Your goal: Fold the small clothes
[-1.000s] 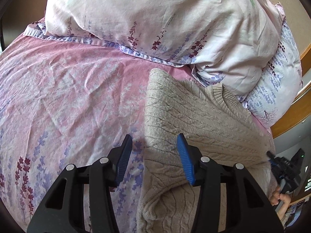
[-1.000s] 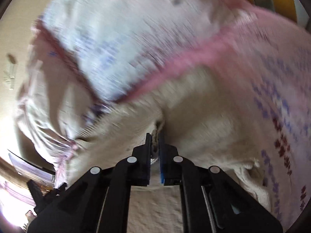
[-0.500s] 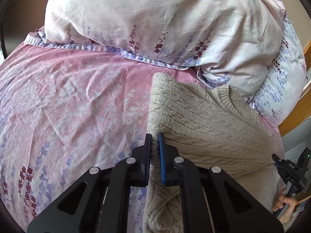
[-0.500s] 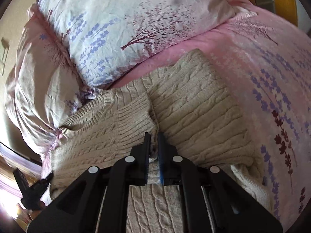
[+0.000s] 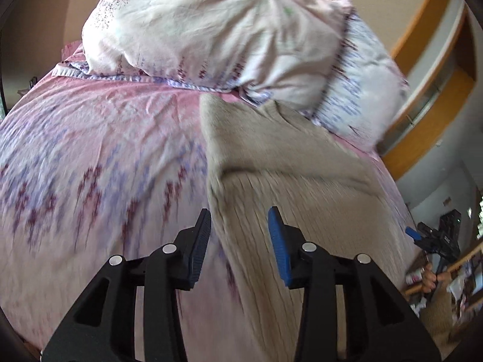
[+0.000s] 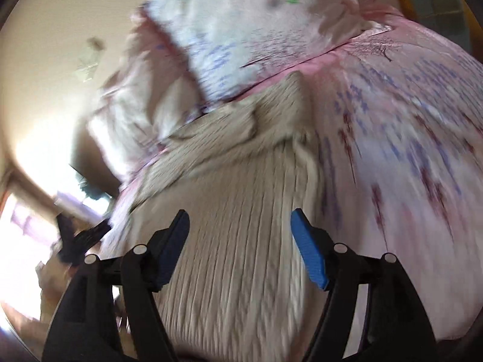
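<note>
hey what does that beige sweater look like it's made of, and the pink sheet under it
The beige sweater looks like chunky knit yarn, wool or acrylic, I can't tell which: raised ribs run along it, matte and soft. The pink sheet looks like thin woven cotton or a blend: fine creases, printed purple flower sprigs, a slight sheen. Both are motion-blurred.

Place: a home bedroom.
Bed [image 5: 99,138]: pink sheet printed with purple and maroon sprigs, filling the near ground.
Pillows [image 5: 211,27]: pale floral cases, piled at the far end.
Headboard [image 5: 428,96]: orange wood, far right.
Wall [image 6: 60,60]: plain cream, far left.
Clothing: beige knitted sweater [image 5: 302,187] lying on the sheet.
</note>
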Tool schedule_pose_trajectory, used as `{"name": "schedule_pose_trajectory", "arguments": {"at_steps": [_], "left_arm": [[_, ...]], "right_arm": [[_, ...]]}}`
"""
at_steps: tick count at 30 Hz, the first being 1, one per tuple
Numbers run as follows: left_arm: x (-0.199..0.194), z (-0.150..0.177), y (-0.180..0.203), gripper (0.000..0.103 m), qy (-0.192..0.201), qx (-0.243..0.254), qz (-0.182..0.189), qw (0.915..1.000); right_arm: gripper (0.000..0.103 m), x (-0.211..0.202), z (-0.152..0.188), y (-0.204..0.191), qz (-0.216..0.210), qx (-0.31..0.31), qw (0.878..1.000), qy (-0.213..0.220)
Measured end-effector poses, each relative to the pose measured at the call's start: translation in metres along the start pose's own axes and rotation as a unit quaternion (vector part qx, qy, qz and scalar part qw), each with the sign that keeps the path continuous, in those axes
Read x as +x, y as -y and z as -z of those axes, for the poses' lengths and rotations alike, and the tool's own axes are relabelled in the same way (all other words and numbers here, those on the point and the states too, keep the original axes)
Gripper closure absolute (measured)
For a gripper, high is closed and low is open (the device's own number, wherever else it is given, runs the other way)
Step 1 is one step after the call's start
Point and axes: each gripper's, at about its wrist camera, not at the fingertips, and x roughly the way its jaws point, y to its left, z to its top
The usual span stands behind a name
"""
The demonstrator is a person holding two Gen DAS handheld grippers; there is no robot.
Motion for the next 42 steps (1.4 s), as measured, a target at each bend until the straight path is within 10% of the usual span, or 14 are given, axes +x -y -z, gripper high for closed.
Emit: {"name": "schedule_pose_trajectory", "arguments": {"at_steps": [16,22,30,42], "left_arm": [[-0.032,0.119,0.007,0.045,-0.089,-0.024,0.049,0.9945],[-0.011,0.130,0.018,0.046,-0.123,-0.021,0.049,0.9910],[-0.003,0.130,0.018,0.093,-0.137,-0.059,0.082,0.9855],[-0.024,0.097,0.040,0.096,-0.091,-0.024,0.069,0.9932]], "right_arm": [[0.035,0.002,0.097,0.041,-0.095,0.058,0.988,-0.103],[0.071,0.018,0.101,0.024,-0.111,0.035,0.986,-0.117],[0.094,0.007,0.098,0.008,-0.106,-0.004,0.989,-0.099],[0.095,-0.027,0.055,-0.038,-0.092,-0.093,0.991,-0.013]]}}
